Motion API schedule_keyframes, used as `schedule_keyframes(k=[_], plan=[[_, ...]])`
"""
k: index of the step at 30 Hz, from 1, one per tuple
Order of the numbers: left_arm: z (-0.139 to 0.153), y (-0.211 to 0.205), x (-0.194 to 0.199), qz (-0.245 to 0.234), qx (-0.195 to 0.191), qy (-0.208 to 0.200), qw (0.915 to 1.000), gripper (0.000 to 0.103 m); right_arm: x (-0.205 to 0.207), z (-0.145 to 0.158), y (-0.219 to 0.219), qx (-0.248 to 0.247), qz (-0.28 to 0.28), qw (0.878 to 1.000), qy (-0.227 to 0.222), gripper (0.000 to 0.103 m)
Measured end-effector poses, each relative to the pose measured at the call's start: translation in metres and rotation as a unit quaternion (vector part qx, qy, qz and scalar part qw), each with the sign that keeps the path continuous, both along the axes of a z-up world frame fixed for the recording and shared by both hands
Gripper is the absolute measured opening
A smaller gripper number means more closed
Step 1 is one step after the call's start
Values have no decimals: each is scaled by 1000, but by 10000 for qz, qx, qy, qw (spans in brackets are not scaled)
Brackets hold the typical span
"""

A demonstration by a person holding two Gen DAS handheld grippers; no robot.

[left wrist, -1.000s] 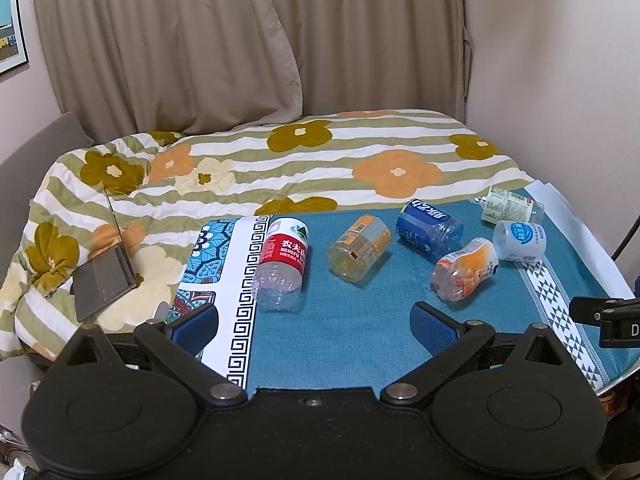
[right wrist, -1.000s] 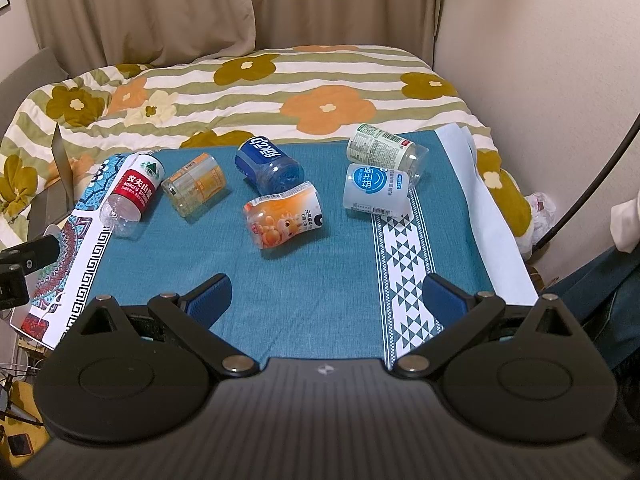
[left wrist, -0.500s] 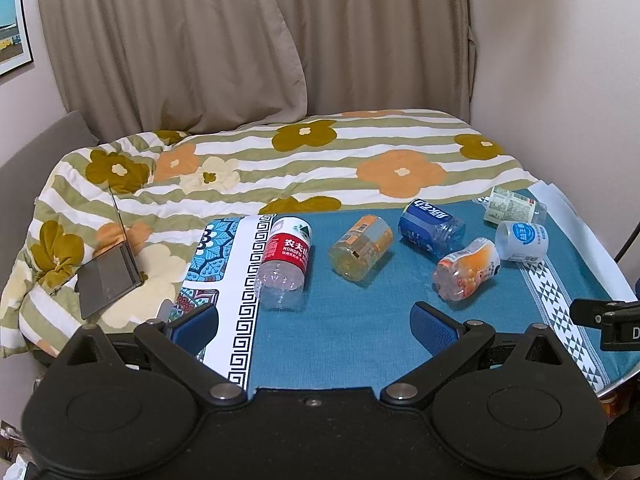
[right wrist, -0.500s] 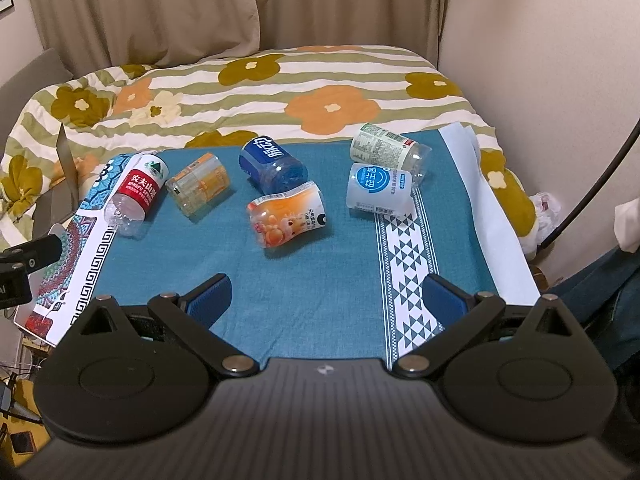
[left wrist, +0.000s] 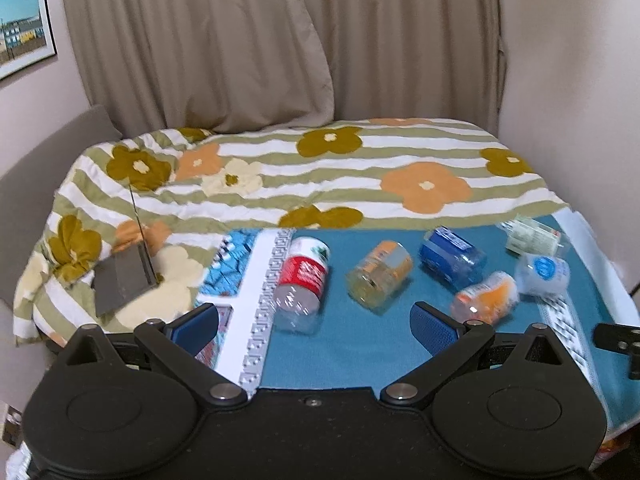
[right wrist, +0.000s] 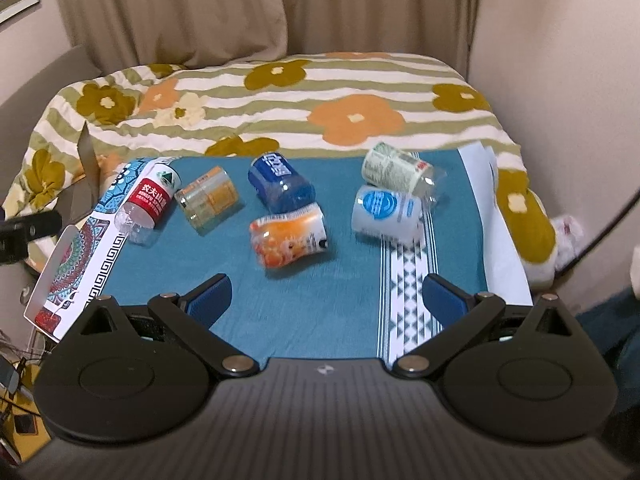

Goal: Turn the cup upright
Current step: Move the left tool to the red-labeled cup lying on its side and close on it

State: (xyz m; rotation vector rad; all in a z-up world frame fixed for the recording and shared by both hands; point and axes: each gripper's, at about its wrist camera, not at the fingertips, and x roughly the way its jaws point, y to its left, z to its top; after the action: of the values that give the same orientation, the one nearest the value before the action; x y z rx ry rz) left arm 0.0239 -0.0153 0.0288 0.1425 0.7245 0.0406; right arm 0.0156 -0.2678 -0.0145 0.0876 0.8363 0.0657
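Note:
Several cut-bottle cups lie on their sides on a teal cloth (right wrist: 304,320): red-label (right wrist: 150,202), amber (right wrist: 210,202), blue (right wrist: 280,184), orange-print (right wrist: 290,236), white with blue logo (right wrist: 386,212), green-print (right wrist: 394,168). In the left wrist view they are the red-label cup (left wrist: 304,276), the amber cup (left wrist: 380,276), the blue cup (left wrist: 452,258) and the orange-print cup (left wrist: 486,298). My left gripper (left wrist: 314,326) is open and empty, near the red-label cup. My right gripper (right wrist: 326,300) is open and empty, just short of the orange-print cup.
The cloth covers a small table against a bed with a flowered striped quilt (right wrist: 320,92). A patterned mat (right wrist: 80,264) lies at the table's left edge. A grey laptop (left wrist: 124,276) rests on the quilt. Curtains hang behind and a wall stands at the right.
Both grippers have moved forward toward the cups, which now look larger and nearer. Both stay open. No cup has moved.

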Motion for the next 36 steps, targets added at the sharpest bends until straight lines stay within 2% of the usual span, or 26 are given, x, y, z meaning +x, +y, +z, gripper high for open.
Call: schedule_keyframes(k=[4, 7, 12, 15, 25, 31, 34, 36], plan=[[-2, 6, 27, -162, 131, 41, 9998, 103, 14, -9, -4, 222, 43, 9997, 40, 103], [-9, 15, 53, -323, 46, 124, 9994, 103, 23, -23, -3, 474, -136, 9985, 236, 103], [-32, 28, 101, -542, -46, 557, 9970, 103, 36, -41, 1, 682, -577, 9942, 594, 103], [-49, 34, 128, -626, 65, 818, 9947, 103, 46, -45, 8, 604, -607, 9932, 794, 103], [-106, 53, 196, -1049, -35, 1691, 9800, 103, 79, -67, 32, 475, -1295, 9816, 1318, 103], [-133, 57, 214, -1233, -144, 2164, 9684, 97, 91, -77, 44, 356, -1510, 9770, 1460, 103], [-141, 60, 218, -1279, -253, 2267, 9652, 96, 94, -78, 52, 195, -1547, 9765, 1489, 103], [-143, 58, 221, -1308, -257, 2307, 9639, 92, 96, -79, 54, 175, -1571, 9758, 1511, 103]])
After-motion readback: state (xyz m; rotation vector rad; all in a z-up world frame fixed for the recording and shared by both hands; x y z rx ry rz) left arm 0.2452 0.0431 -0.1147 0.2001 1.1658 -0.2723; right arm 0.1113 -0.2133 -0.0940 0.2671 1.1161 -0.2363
